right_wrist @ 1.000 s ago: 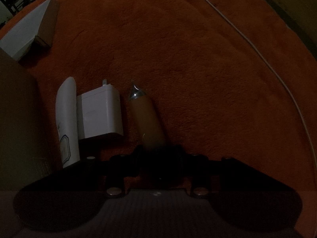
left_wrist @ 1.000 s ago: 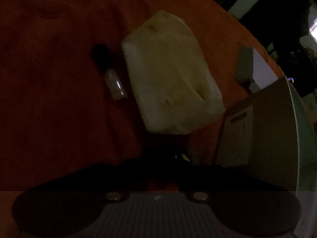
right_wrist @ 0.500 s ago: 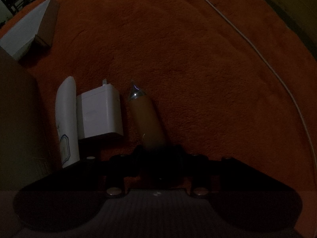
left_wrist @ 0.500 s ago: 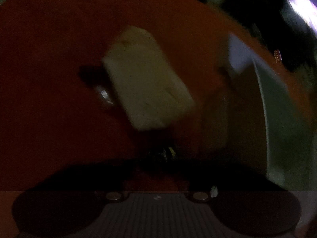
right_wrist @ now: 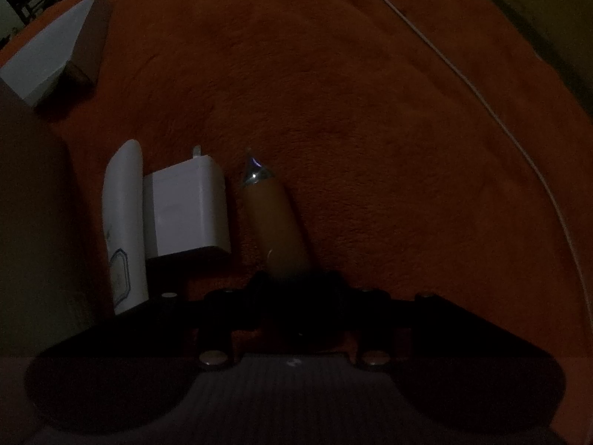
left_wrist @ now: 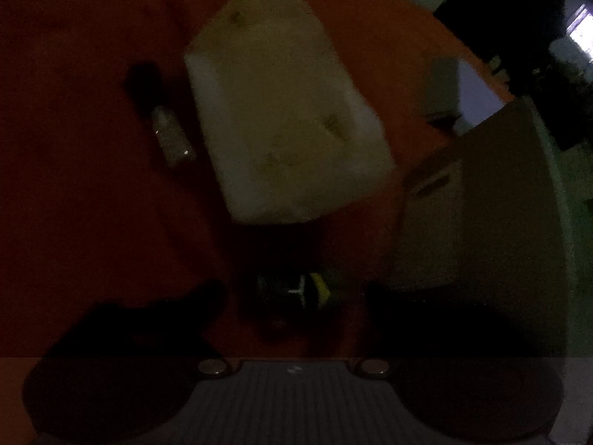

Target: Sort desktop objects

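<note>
Fingers: R gripper (right_wrist: 292, 289) clamped on orange tube (right_wrist: 276, 222), L gripper (left_wrist: 294, 293) spread w/ nothing held

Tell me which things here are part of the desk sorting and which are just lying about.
Part of the job:
pen, in the right tool
charger
white tube
small bottle
pale pouch
dark-and-yellow item at the left tool

Lying about:
cable
orange cloth
white box
carton, possibly the sorting bin
</note>
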Available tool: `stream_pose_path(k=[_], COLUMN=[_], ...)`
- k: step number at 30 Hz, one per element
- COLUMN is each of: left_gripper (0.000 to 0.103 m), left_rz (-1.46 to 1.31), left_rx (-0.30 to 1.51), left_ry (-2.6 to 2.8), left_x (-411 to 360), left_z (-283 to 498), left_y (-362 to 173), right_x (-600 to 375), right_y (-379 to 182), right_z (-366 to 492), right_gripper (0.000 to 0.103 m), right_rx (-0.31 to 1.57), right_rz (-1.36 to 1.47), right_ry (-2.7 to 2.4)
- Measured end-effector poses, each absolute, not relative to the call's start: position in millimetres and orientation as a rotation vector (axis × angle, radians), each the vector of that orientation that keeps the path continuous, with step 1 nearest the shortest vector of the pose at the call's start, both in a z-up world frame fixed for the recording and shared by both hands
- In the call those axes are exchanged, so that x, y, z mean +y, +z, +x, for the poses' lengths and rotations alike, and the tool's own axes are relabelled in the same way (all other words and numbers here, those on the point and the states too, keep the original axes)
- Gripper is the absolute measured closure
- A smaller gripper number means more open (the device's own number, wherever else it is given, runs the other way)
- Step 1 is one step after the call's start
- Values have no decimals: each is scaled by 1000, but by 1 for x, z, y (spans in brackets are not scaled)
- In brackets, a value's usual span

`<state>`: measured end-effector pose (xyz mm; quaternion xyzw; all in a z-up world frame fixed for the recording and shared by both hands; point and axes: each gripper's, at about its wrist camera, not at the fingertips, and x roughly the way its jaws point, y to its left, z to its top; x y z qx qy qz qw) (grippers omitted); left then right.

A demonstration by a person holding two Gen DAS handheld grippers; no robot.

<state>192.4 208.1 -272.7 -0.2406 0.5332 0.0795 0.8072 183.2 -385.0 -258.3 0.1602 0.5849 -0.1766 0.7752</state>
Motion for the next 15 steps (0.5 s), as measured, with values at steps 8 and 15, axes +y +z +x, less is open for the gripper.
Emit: stream_pose_path(k=[8,15], left_gripper=[44,45], left_rz=[-433,-486], left_rx=[1115,1072], left_ry=[207,190], left_x=[198,212], left_z=[190,178], left_y=[-265,-231], right_x=[-385,-386], right_y=[-257,-253], right_z=[180,179], right_gripper=[63,66], right_rx=[1259,1249], right_rz=[341,369], right_ry=[-386,-391])
